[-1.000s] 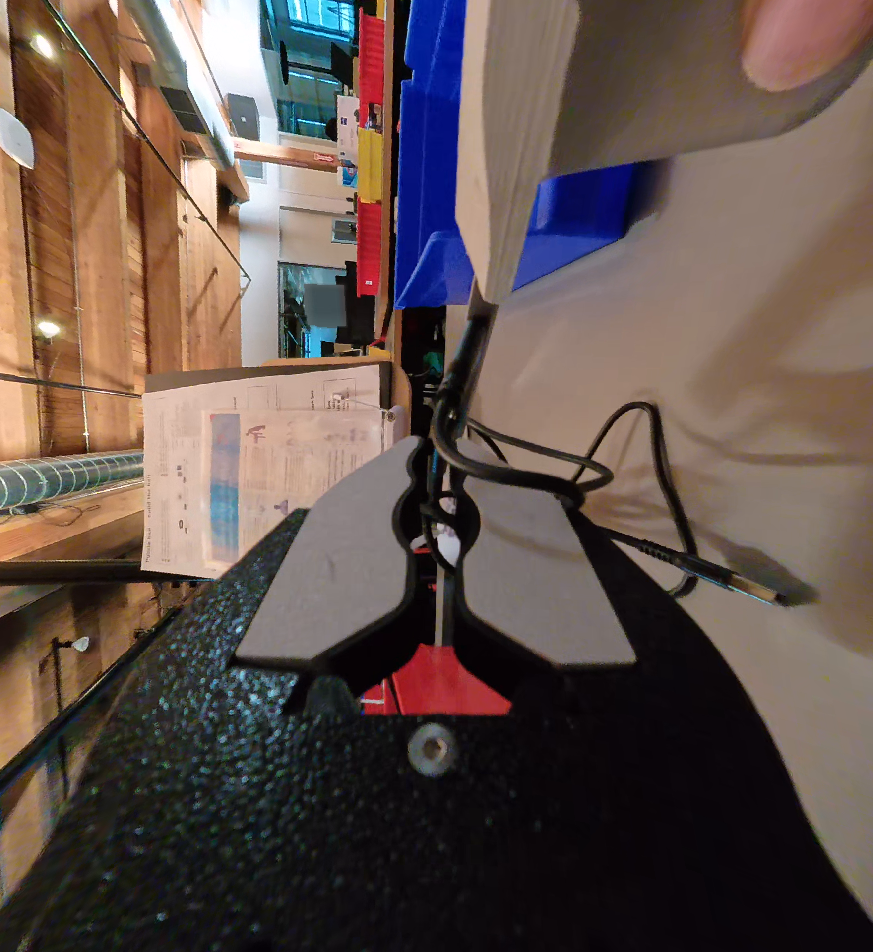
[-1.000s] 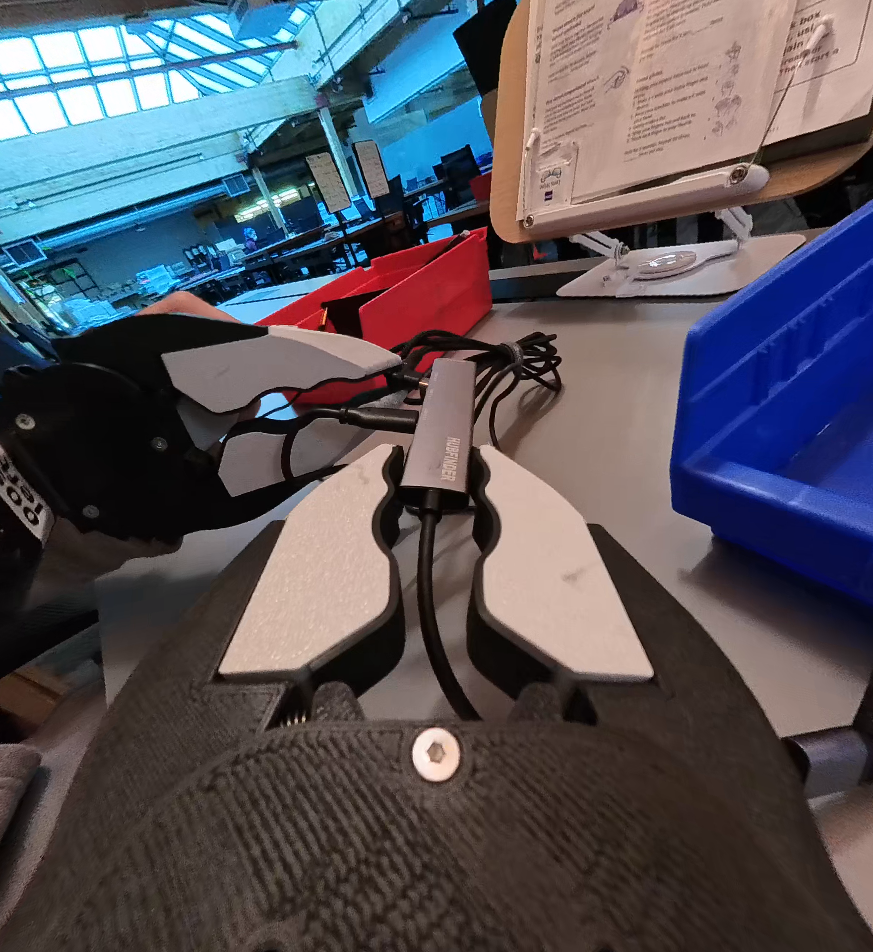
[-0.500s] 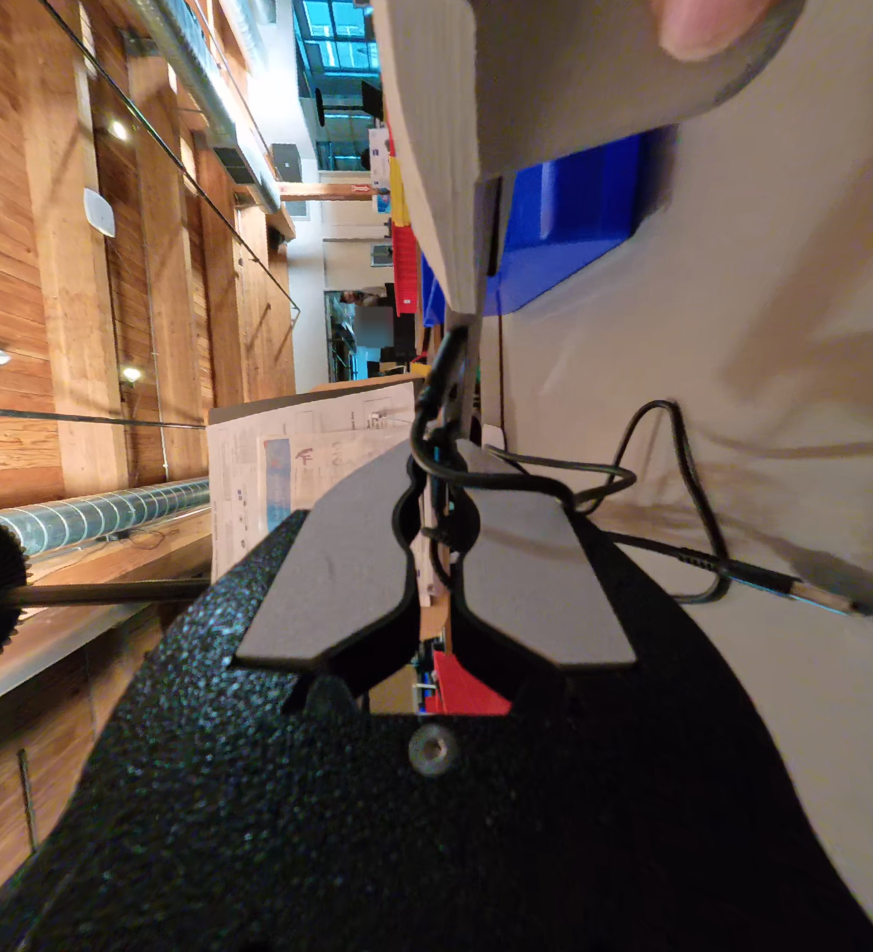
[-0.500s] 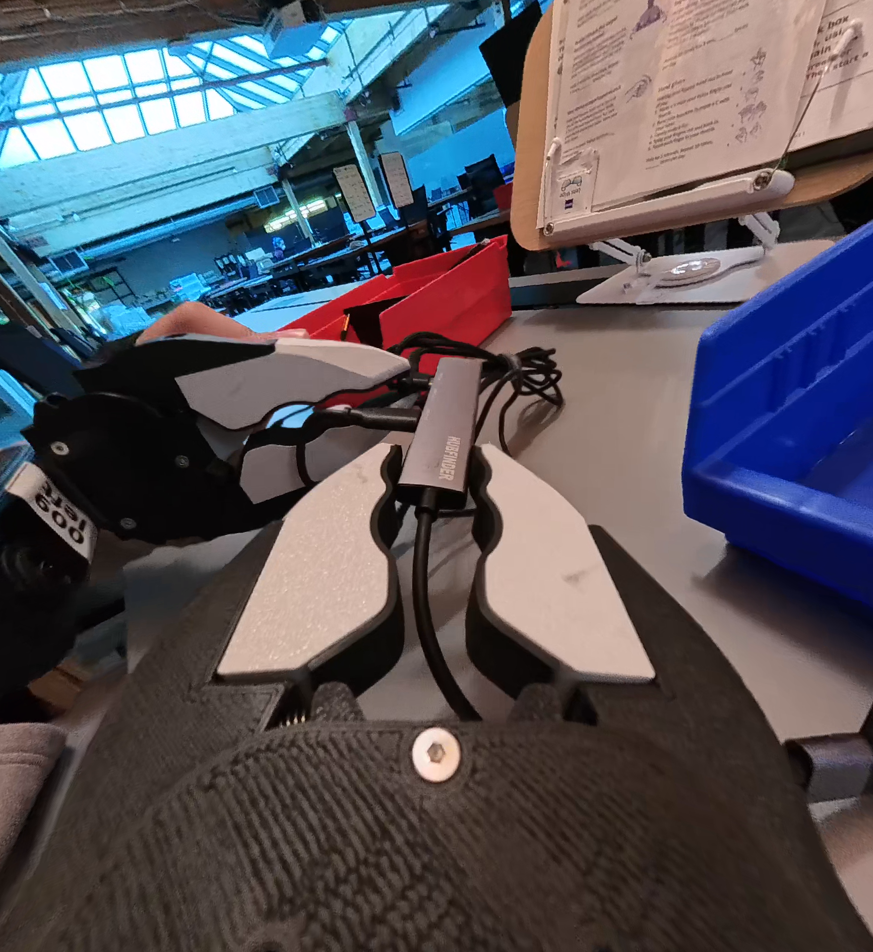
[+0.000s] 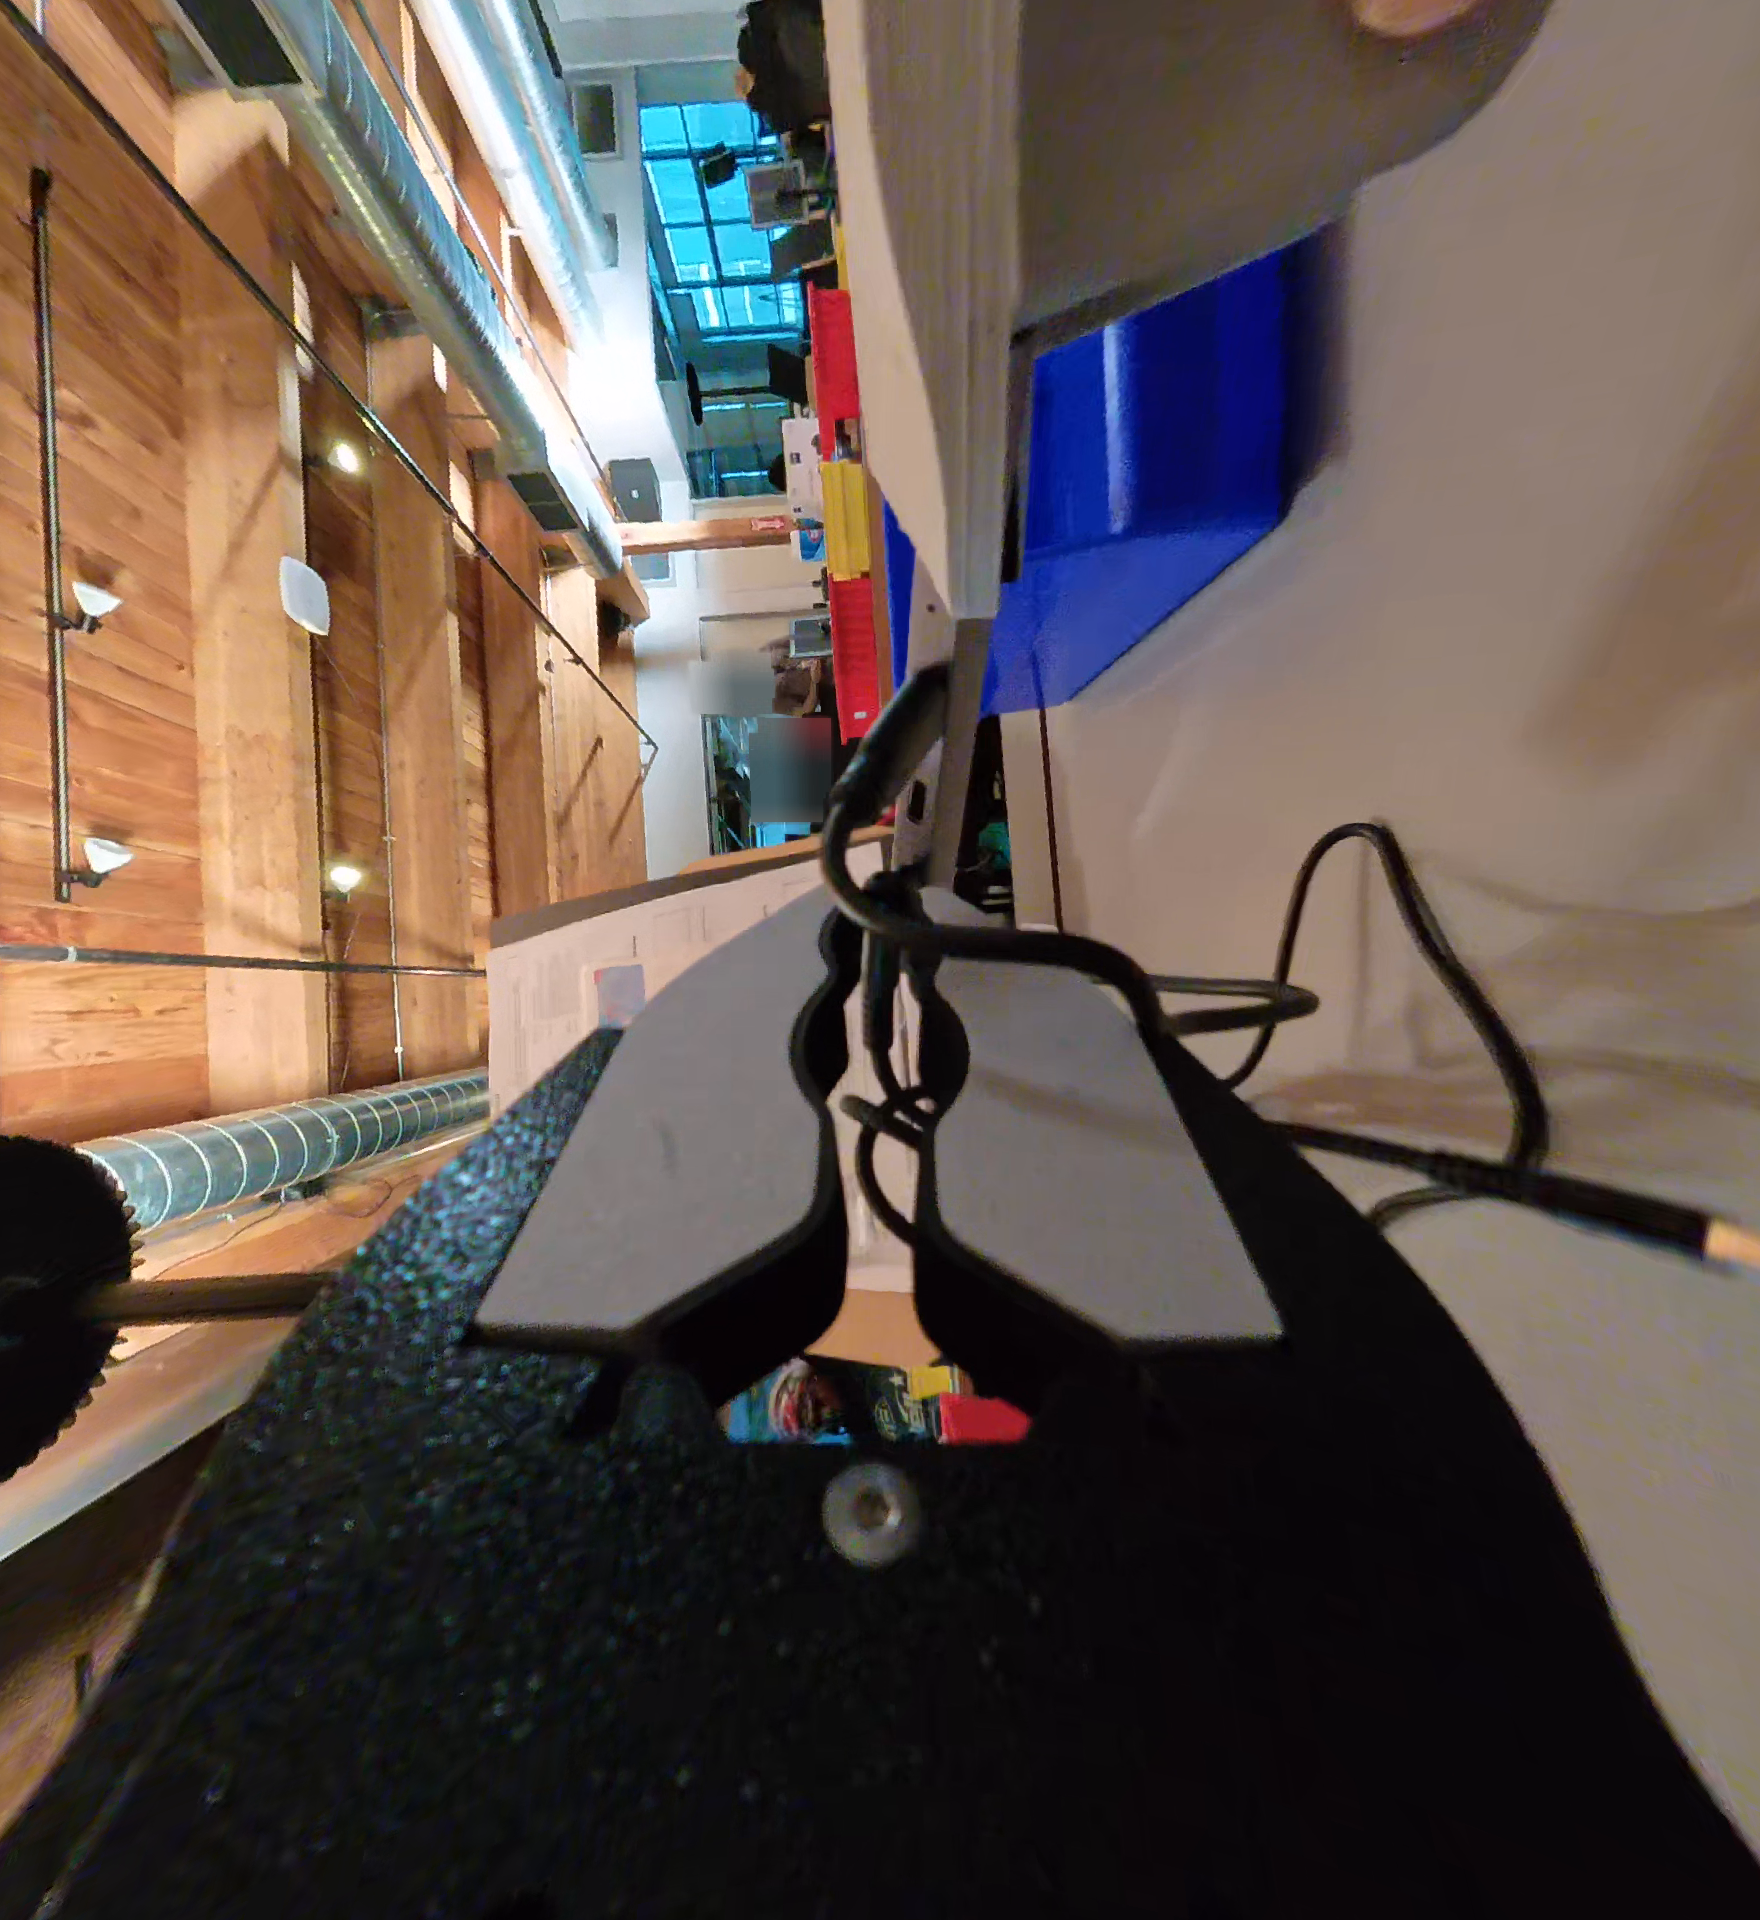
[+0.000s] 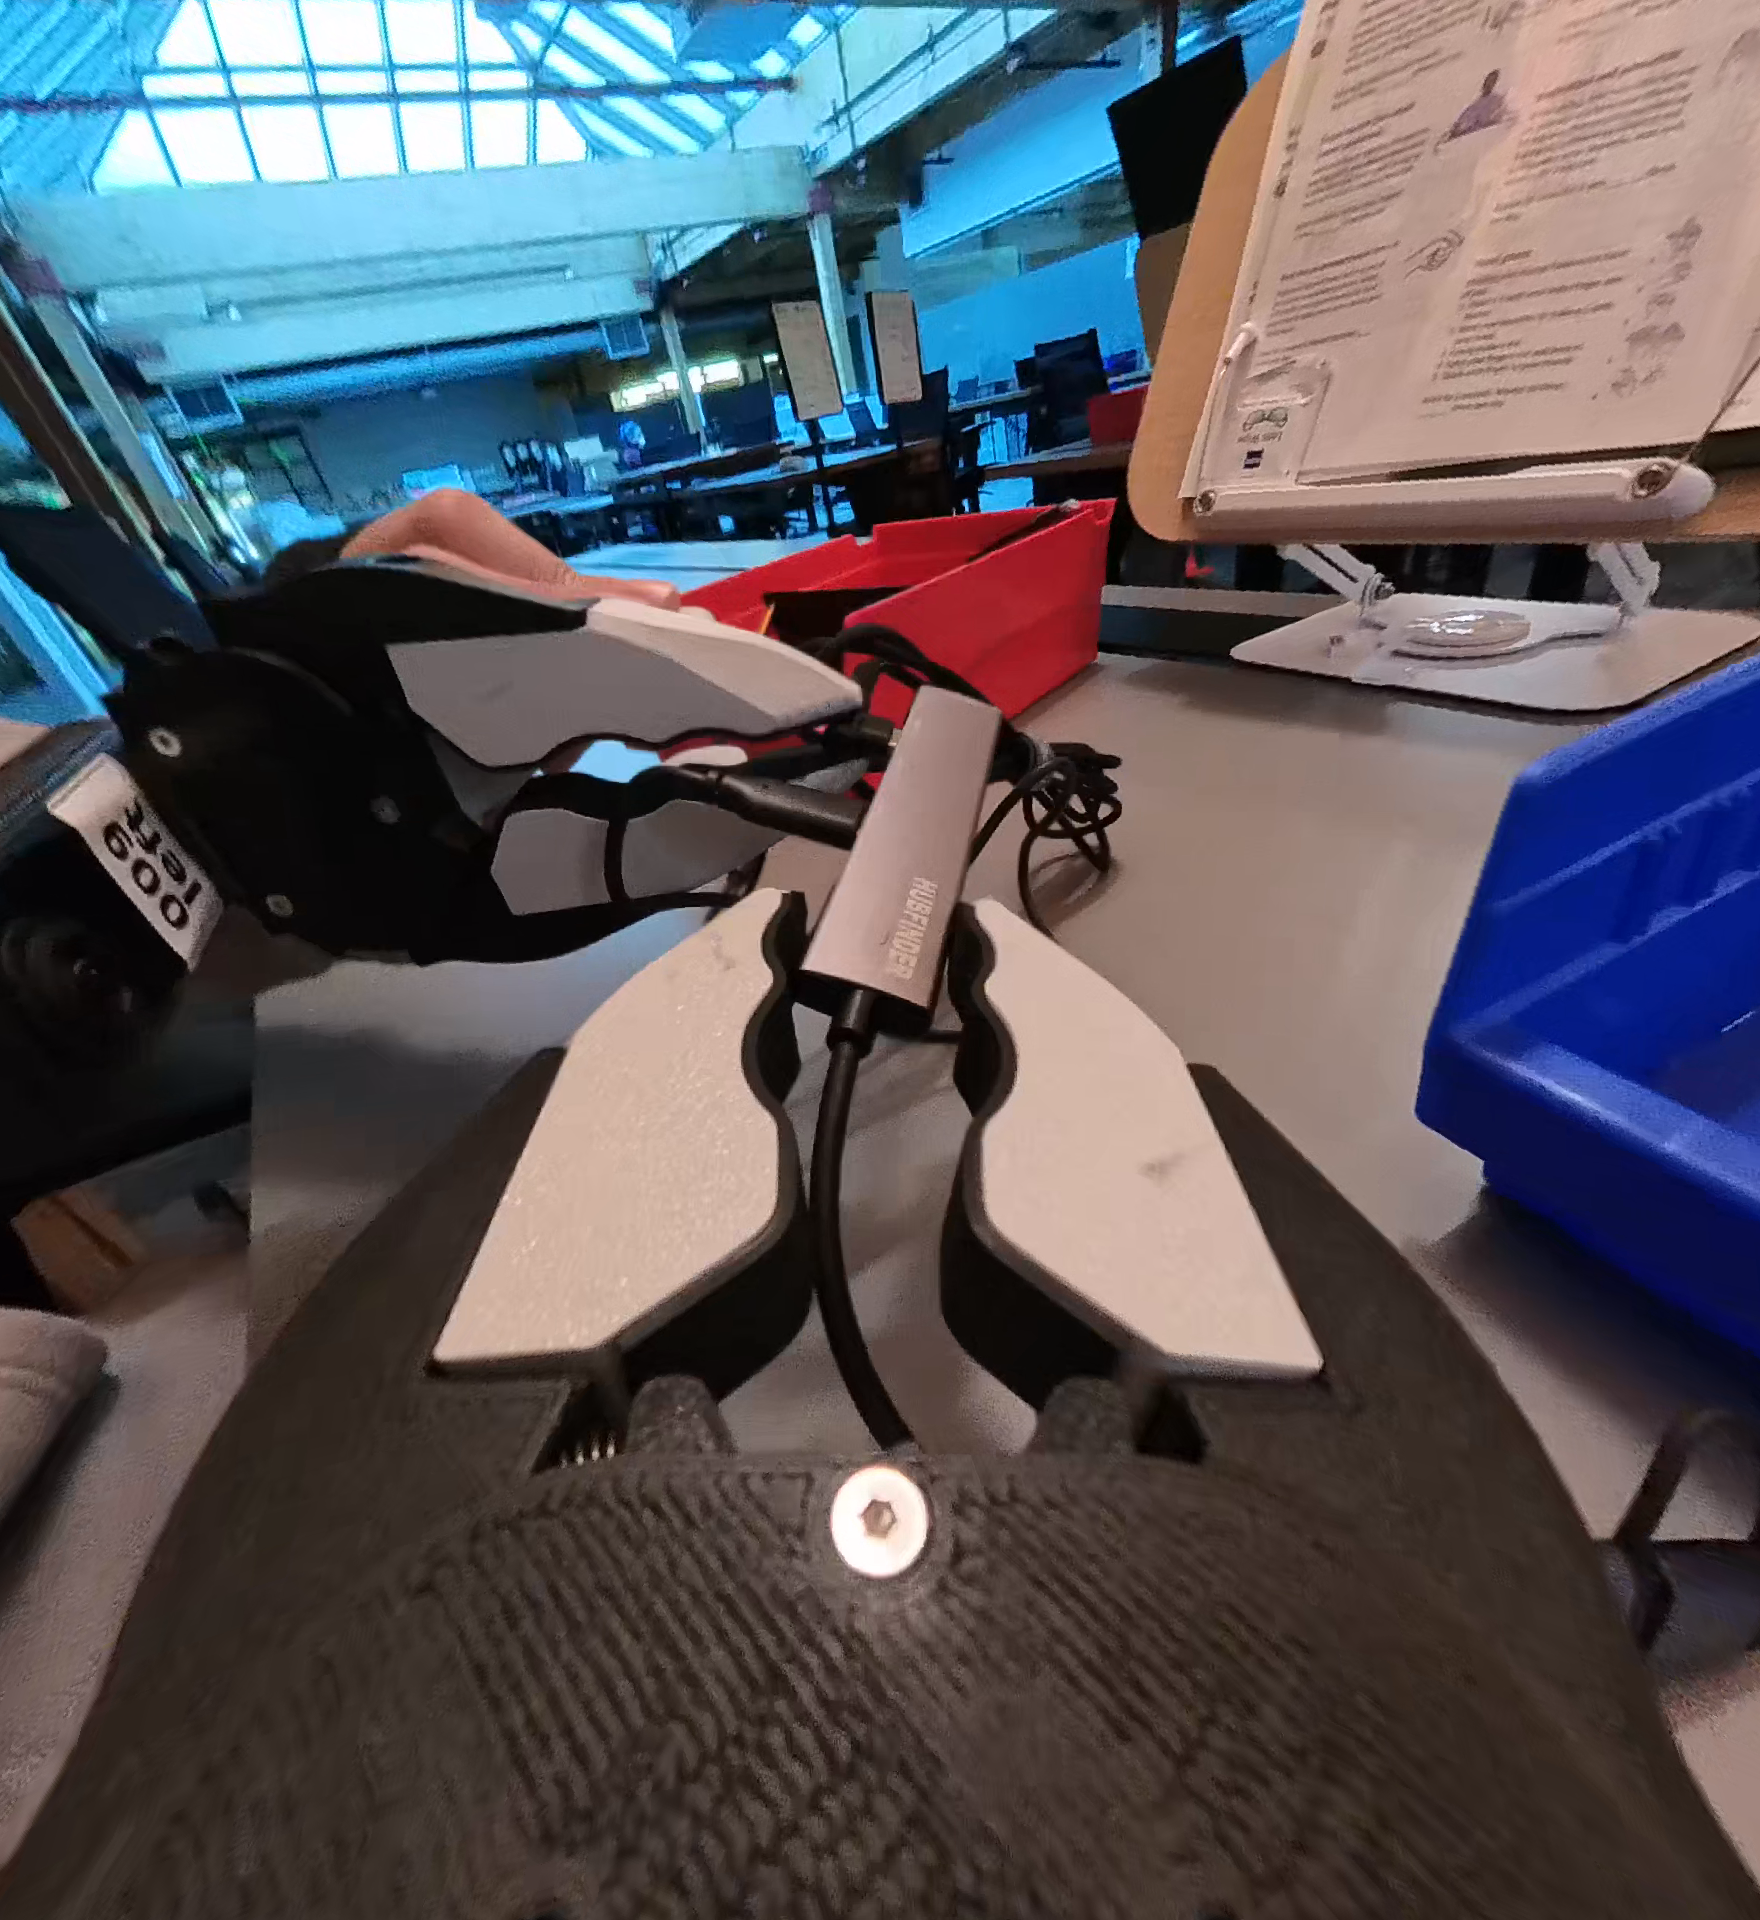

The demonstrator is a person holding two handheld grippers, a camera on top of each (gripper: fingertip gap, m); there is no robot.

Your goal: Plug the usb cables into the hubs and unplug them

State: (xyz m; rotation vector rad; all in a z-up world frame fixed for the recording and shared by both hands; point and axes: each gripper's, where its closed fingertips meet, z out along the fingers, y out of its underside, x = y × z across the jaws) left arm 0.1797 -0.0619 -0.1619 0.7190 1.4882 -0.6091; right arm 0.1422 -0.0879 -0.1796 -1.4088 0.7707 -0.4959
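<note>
Grey metal, the slim bar-shaped USB hub (image 6: 897,862) is sitting clamped in the right hand-held gripper (image 6: 881,961), raised just above the tabletop (image 6: 1271,883). The left hand-held gripper (image 6: 793,769) is pinching a black USB cable plug (image 6: 782,805) at the hub's side port — best keeping the plug square to the port and the hub braced.

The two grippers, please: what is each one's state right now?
Left gripper: shut on the black usb cable.
Right gripper: shut on the grey hub.
</note>
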